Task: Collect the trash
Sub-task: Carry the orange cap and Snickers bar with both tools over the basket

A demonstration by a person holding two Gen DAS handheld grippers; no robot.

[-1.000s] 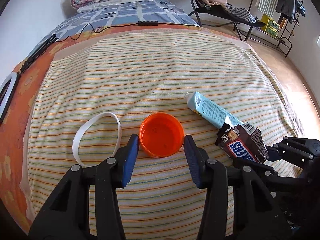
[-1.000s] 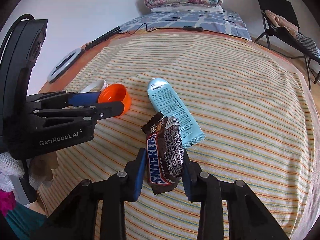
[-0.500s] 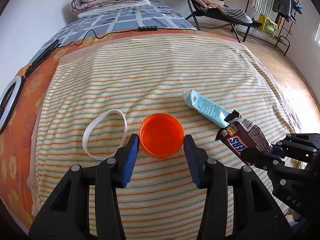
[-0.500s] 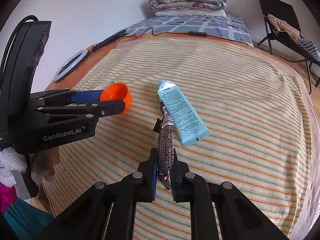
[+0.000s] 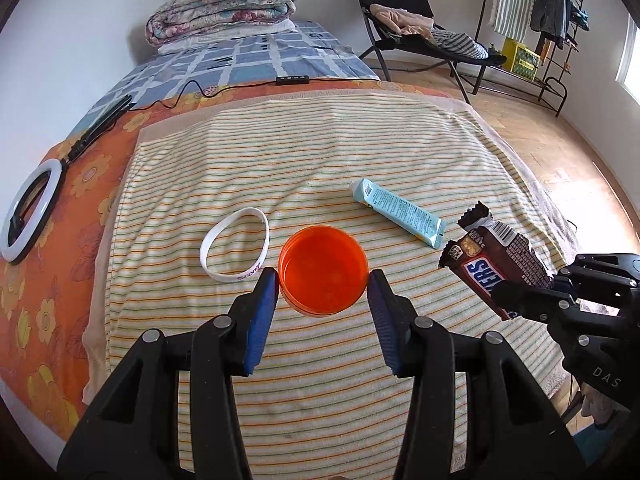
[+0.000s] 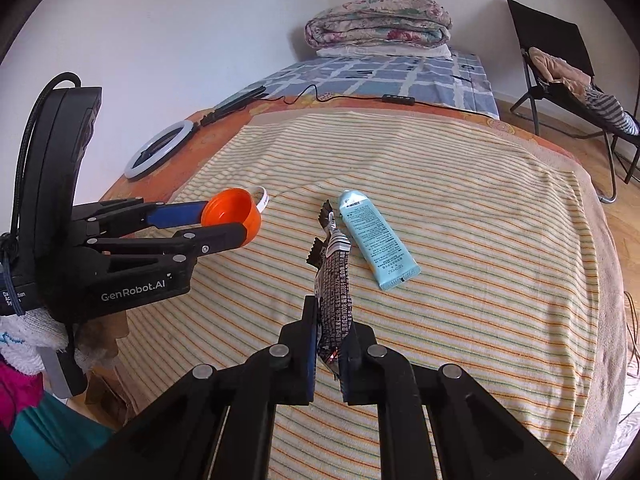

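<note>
Pinching the light, crinkly Snickers wrapper (image 6: 335, 280) at its end, the right tool (image 6: 328, 354) is clenched; the left tool (image 5: 323, 305) grips the stiff orange cup (image 5: 323, 270) at nine o'clock.

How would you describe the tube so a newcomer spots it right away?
On the striped blanket, look just right of the orange cup that sits between the left gripper's fingers. The tube lies flat there, the only pale blue thing, long and printed.

In my left view the cup (image 5: 323, 270) sits at centre between my left gripper's (image 5: 322, 285) fingers, the wristband (image 5: 235, 249) to its left, the tube (image 5: 398, 213) upper right. At far right my right gripper (image 6: 329, 334) clamps the wrapper (image 5: 494, 266) above the striped towel (image 5: 320, 152).
</note>
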